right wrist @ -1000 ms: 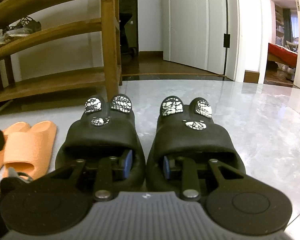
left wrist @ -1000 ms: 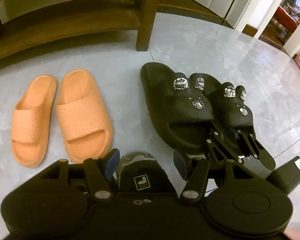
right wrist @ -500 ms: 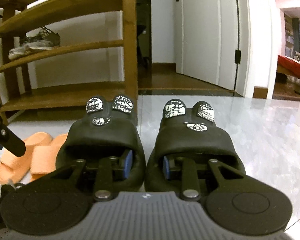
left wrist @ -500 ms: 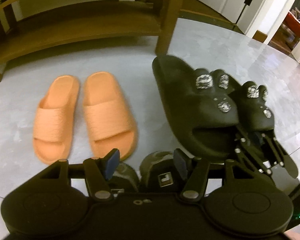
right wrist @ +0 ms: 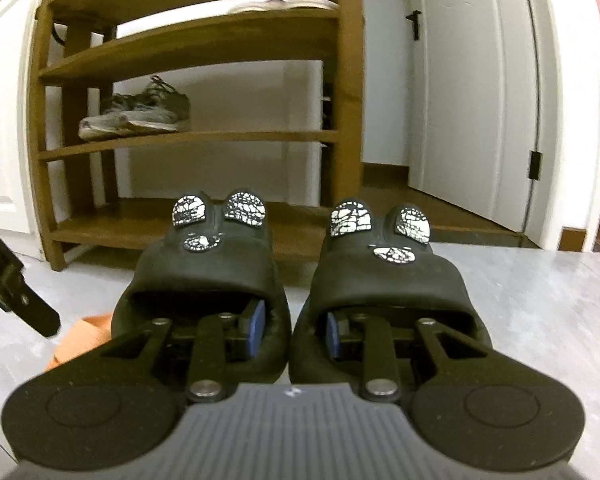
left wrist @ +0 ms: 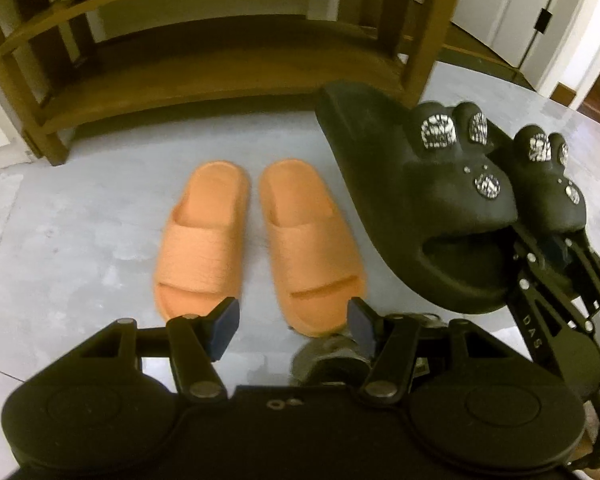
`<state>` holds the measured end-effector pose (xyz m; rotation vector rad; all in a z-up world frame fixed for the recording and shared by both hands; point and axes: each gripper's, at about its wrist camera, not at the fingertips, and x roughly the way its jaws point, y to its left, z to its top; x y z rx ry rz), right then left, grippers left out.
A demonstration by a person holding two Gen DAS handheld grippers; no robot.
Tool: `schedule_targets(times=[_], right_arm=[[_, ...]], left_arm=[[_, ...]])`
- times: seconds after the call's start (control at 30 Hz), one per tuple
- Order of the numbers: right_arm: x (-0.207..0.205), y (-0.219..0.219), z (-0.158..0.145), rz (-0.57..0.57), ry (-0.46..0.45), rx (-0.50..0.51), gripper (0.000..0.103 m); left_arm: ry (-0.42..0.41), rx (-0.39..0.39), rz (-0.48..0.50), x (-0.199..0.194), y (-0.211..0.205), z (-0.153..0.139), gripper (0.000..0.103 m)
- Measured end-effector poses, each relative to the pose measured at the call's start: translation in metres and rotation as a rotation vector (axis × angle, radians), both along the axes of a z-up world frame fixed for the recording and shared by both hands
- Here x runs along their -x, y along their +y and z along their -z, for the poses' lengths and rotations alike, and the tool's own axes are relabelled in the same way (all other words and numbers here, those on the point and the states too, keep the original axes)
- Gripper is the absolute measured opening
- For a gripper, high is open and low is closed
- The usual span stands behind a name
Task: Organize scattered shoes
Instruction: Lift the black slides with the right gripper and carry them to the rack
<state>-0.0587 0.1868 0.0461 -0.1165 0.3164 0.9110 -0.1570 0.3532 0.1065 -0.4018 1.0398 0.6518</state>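
Observation:
My right gripper (right wrist: 291, 334) is shut on a pair of black slippers (right wrist: 292, 280) with silver studs, one finger inside each, pinching their inner walls together. The pair is lifted off the floor and faces the wooden shoe rack (right wrist: 196, 136). In the left wrist view the black slippers (left wrist: 432, 208) hang in the air at the right with the right gripper (left wrist: 556, 256) in them. My left gripper (left wrist: 292, 326) is open and empty, just behind the heels of a pair of orange slippers (left wrist: 256, 240) lying side by side on the grey floor.
The rack's bottom shelf (left wrist: 204, 84) lies beyond the orange pair. Grey sneakers (right wrist: 136, 110) sit on a middle shelf. A white door (right wrist: 472, 92) stands to the right of the rack. Grey marble floor (left wrist: 60, 240) spreads around.
The right gripper has lifted the black pair off the floor and towards the rack. The left gripper has shifted left, now centred behind the orange slippers.

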Motion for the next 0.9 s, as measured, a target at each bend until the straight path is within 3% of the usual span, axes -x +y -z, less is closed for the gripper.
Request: schedule_targets(times=[0.5, 0.8, 0.9], right_arm=[[0.004, 0.093, -0.018, -0.023, -0.049, -0.051, 0.034], [-0.044, 0.189, -0.002, 0.062, -0.078, -0.024, 0.035], [-0.067, 0.228, 0.013, 0.060, -0.138, 0.010, 0.035]], left_arm=[[-0.022, -0.001, -0.041, -0.003, 0.085, 0.019, 0.059], [-0.034, -0.013, 0.008, -0.038, 0.138, 0.041, 0.059], [-0.042, -0.002, 0.018, -0.053, 0.154, 0.052, 0.059]])
